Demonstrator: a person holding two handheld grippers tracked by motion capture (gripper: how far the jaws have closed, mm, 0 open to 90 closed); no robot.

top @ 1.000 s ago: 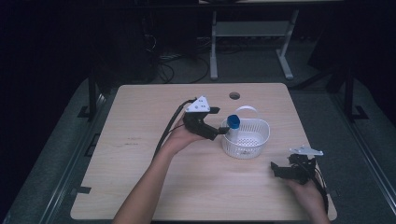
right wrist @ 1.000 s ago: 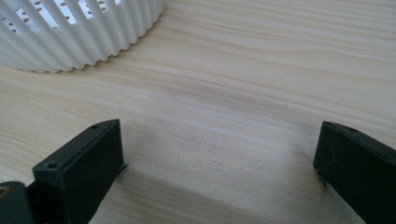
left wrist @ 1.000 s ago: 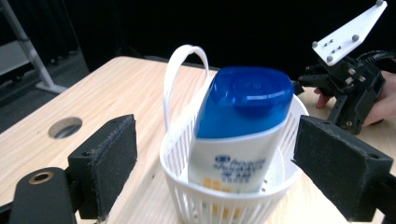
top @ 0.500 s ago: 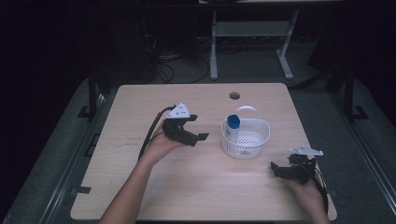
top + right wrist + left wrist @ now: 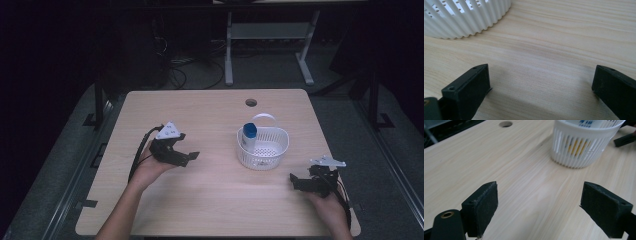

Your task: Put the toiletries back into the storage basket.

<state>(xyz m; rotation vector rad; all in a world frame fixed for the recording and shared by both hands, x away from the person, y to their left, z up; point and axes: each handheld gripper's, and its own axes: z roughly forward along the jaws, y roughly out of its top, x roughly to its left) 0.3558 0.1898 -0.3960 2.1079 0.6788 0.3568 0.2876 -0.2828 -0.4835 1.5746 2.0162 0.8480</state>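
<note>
High view: one white slatted basket [image 5: 263,149] stands on the wooden counter [image 5: 215,195], and in it one bottle with a blue cap [image 5: 249,135] stands upright, long axis vertical, cap up, leaning against the basket wall on the side nearer the left gripper [image 5: 186,156]. The basket's thin white handle [image 5: 263,118] arches up at its far rim. The basket sits between the two grippers, ahead of each and well apart from the left one, nearer to the right gripper [image 5: 296,181].

Left gripper view: the left gripper [image 5: 539,207] has its two black jaws spread wide with bare counter between them, holding nothing. The basket [image 5: 584,145] is ahead and to its right, with yellow and blue print of the bottle showing through the slats.

Right gripper view: the right gripper [image 5: 539,90] is also wide apart and empty, low over the counter, with the basket wall [image 5: 464,17] just ahead to its left.

One round hole [image 5: 251,102] pierces the counter beyond the basket.
</note>
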